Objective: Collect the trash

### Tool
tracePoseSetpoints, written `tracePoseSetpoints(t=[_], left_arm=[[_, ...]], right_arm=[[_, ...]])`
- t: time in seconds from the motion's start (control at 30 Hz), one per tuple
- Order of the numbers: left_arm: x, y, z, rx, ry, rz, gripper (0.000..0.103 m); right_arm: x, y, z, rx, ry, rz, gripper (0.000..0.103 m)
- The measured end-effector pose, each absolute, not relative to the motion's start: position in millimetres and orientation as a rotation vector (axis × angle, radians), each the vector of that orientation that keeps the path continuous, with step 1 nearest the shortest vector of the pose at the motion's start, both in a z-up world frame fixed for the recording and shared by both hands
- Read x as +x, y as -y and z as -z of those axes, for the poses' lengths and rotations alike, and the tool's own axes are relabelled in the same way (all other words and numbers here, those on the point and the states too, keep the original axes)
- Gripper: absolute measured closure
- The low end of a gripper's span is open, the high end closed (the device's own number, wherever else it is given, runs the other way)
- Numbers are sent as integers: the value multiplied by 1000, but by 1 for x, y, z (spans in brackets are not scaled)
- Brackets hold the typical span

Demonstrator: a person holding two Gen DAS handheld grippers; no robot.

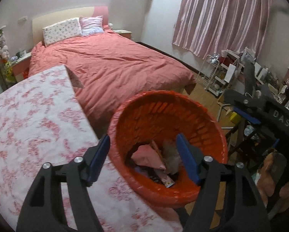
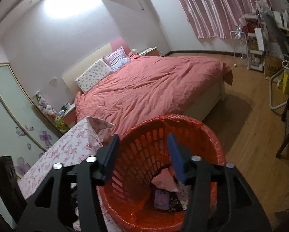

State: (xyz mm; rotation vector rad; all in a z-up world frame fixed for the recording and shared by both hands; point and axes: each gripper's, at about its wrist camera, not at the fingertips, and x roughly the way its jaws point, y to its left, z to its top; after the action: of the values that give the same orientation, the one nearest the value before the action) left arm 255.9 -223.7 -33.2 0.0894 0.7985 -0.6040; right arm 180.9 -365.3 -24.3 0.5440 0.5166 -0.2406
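Bedroom, bin beside the bench

A bed (image 1: 113, 65) fills the room; an orange bin (image 1: 212, 135) stands against the floral bench (image 1: 32, 119), holding pink trash (image 2: 164, 181). Left tool (image 1: 142, 158) and right tool (image 2: 143, 158) hang over it, both spread wide, gripping nothing.

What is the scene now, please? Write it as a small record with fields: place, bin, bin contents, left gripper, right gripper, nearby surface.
place: bedroom, bed with a salmon-pink duvet
bin: orange slotted basket lined with a red bag, beside the floral cloth
bin contents: pink crumpled paper, purple packet, other scraps too unclear to name
left gripper: open, empty, above the basket
right gripper: open, empty, above the basket
nearby surface: table under a pink floral cloth
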Motion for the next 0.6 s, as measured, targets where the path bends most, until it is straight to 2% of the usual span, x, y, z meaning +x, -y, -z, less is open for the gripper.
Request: tracePoseSetpoints(t=[0.17, 0.27, 0.6], left_arm=[[231, 198, 16, 130, -706, 523, 10], [213, 180, 4, 152, -662, 461, 4], [147, 100, -24, 147, -557, 270, 4]], right_arm=[[163, 341, 5, 421, -475, 301, 17], [148, 322, -10, 319, -445, 372, 3], [95, 280, -45, 107, -379, 482, 2]])
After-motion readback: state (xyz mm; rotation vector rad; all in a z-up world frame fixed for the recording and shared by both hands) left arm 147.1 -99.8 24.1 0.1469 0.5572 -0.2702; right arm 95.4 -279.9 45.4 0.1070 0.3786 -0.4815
